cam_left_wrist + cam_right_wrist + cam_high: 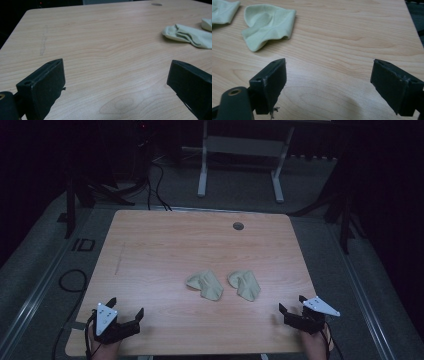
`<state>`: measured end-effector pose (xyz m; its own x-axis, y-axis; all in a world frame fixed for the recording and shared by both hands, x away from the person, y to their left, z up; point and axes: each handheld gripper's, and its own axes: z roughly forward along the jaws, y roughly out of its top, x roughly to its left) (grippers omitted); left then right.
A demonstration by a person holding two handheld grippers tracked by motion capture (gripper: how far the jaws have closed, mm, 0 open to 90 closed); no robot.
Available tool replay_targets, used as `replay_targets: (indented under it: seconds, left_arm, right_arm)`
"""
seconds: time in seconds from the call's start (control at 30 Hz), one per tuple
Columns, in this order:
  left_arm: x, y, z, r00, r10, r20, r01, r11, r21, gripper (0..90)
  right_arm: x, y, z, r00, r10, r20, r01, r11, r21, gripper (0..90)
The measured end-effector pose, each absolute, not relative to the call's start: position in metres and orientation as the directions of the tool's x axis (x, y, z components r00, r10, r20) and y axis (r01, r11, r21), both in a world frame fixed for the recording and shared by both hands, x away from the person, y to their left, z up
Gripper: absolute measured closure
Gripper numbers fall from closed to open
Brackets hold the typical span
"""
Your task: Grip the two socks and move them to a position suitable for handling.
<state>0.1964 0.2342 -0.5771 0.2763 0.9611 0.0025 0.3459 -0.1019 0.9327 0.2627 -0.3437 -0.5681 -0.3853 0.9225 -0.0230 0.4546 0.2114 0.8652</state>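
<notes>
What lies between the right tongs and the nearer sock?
Nothing: bare wooden tabletop separates the open right tongs from the right sock, as the right gripper view shows; the high view agrees.

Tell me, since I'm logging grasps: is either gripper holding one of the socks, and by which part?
Nothing is held. The left gripper and right gripper are both open over the table, apart from the left sock and right sock.

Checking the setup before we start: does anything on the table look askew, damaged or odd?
Mostly tidy. The two pale socks lie crumpled, not flat, side by side and apart. A faint scuff streak marks the table towards its left. Both tongs are open, holding nothing.
</notes>
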Motion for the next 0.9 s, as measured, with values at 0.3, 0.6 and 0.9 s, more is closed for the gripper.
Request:
replay_targets:
  seconds: [0.3,0.6,0.9]
  left_arm:
    - [0.195,0.234,-0.576,0.281,0.960,-0.016,0.340,-0.084,0.937,1.5]
    - [0.194,0.232,-0.574,0.268,0.963,-0.013,0.347,-0.084,0.934,1.6]
    - [0.192,0.230,-0.576,0.222,0.975,0.013,0.372,-0.097,0.923,1.6]
  right_arm:
    - [0.265,-0.342,-0.563,-0.410,0.912,-0.031,0.466,0.238,0.852,13.3]
    - [0.276,-0.324,-0.548,-0.450,0.893,0.010,0.528,0.256,0.810,14.5]
    - [0.292,-0.305,-0.545,-0.493,0.870,0.017,0.541,0.291,0.789,14.5]
